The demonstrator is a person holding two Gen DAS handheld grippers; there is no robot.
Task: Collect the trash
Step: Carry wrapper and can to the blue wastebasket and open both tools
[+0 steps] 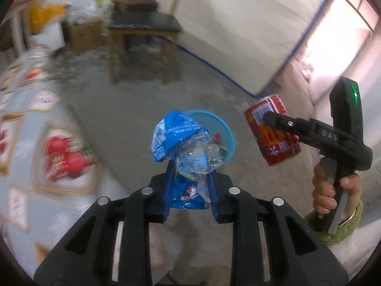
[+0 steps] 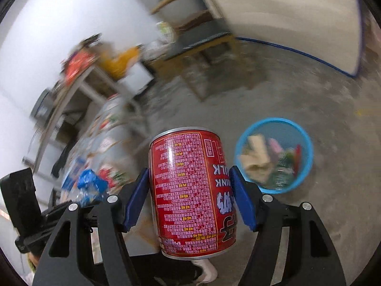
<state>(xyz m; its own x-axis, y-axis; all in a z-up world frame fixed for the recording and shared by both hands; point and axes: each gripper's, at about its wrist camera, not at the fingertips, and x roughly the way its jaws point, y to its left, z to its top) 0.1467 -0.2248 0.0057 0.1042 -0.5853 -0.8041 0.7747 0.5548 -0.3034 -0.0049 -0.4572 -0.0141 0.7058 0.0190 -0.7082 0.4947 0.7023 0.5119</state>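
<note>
Left gripper (image 1: 190,181): jaws clamped on blue wrapper (image 1: 171,138), held above blue bin (image 1: 229,133) for drop | right gripper (image 2: 190,197): jaws clamped on red can (image 2: 188,190), beside bin (image 2: 307,140), carried for disposal.

I look across a grey concrete floor (image 1: 133,109) toward a wooden chair (image 1: 145,23) with a dark seat, standing against pale walls (image 1: 238,23). A blue pipe (image 1: 214,66) runs along the wall's base. To my right, a window (image 1: 352,16) glows pinkish. A cluttered shelf (image 2: 78,81) stands left.
</note>
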